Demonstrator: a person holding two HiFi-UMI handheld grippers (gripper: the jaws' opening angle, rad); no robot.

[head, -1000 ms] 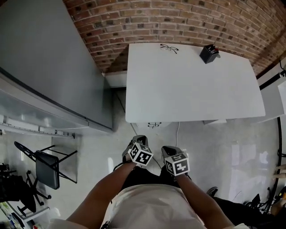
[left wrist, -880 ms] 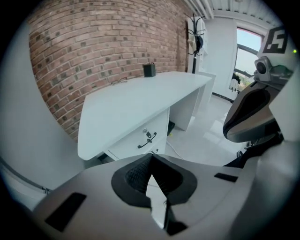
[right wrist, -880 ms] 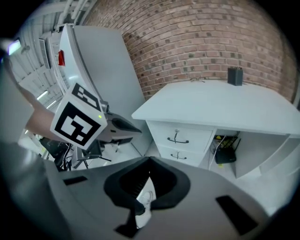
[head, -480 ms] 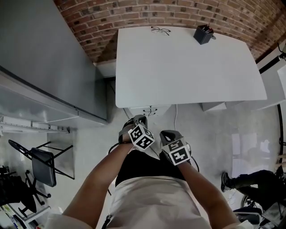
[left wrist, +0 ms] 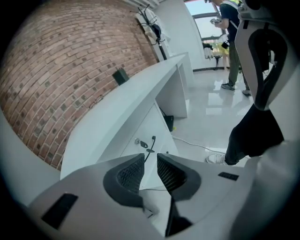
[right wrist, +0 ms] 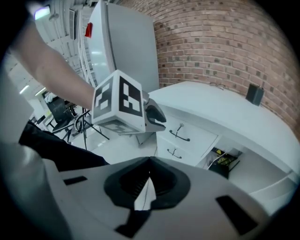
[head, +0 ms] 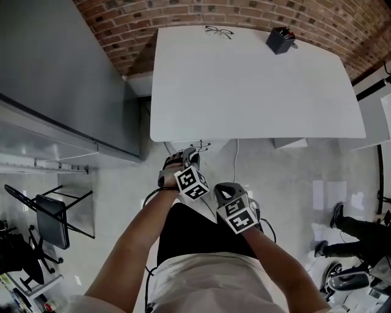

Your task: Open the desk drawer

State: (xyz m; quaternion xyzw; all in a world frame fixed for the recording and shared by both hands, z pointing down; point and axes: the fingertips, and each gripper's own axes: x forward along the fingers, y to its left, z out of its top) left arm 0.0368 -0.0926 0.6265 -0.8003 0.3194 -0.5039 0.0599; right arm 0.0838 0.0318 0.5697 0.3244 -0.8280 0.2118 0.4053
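A white desk point(head: 256, 85) fills the top of the head view, with its drawer unit point(head: 201, 145) under the front left edge. In the left gripper view the drawer front point(left wrist: 145, 136) shows a dark handle and a key point(left wrist: 149, 144) just beyond the jaws. My left gripper point(left wrist: 150, 155) is open; its jaws have just been opening and nothing is between them. It hovers close before the drawer unit point(head: 188, 154). My right gripper point(right wrist: 150, 158) is shut and empty, hanging back point(head: 227, 191). Its view shows two drawers with handles point(right wrist: 179, 134) and the left gripper's marker cube point(right wrist: 119, 105).
Glasses point(head: 219, 30) and a black box point(head: 280, 40) lie at the desk's far edge by the brick wall point(head: 183, 12). A grey cabinet point(head: 61, 73) stands left, a folding chair point(head: 49, 214) lower left. A cable point(head: 235, 159) runs over the floor; a person's feet point(head: 337, 215) are at the right.
The view has drawn nearer to the desk. My left gripper has moved ahead up to the drawer unit, while the right one has fallen behind it. The bystander at the right has shifted.
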